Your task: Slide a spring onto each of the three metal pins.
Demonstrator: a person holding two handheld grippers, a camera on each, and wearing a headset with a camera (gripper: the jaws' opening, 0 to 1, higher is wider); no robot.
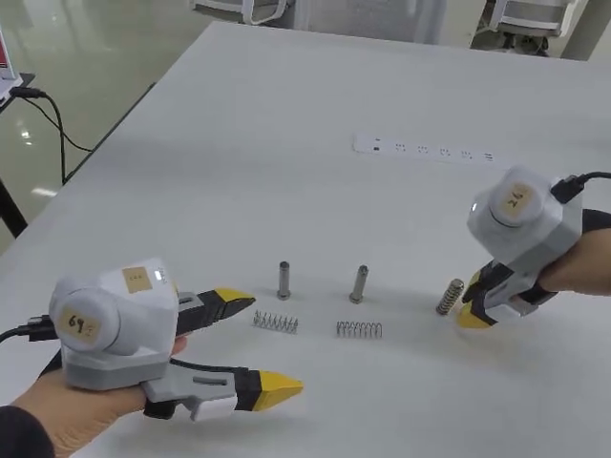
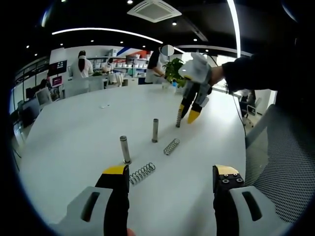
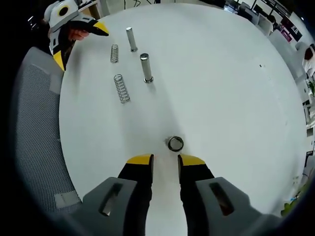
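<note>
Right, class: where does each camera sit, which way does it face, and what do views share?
Head view: on the head, facing forward-down; left gripper, right gripper, both hands show.
Left gripper view: on the left gripper, facing across the table toward the right gripper; own jaws below.
Right gripper view: on the right gripper, facing steeply down at the spring-covered pin; own jaws below.
Shared: two bare pins, two loose springs.

An open-plan office or lab: a long white table (image 1: 286,114) with a power strip (image 1: 425,150), a mesh chair (image 2: 290,162), a ceiling vent (image 2: 154,10), strip lights (image 2: 108,32), and people (image 2: 81,64) at far desks.
</note>
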